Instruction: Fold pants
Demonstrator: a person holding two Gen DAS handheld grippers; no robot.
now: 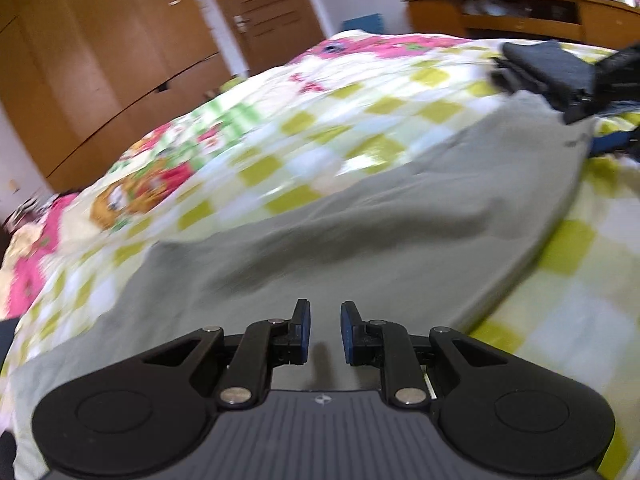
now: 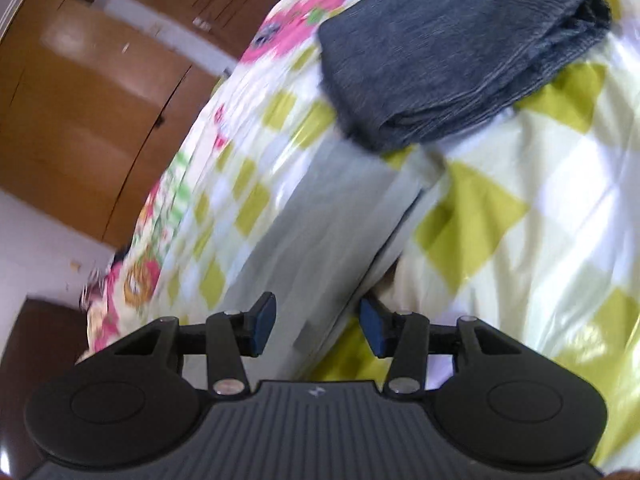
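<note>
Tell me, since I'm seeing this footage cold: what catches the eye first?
The bright checked floral bedsheet fills both views. Across it lies a pair of pale grey-green pants, stretched lengthwise. A folded dark grey garment rests at their far end, with wooden wardrobes behind the bed.

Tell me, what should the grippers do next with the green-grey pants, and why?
Probably lower the right gripper and pinch the pants at their near end. They lie flat in a long strip on the bedspread, not folded short yet, and both grippers hold nothing.
</note>
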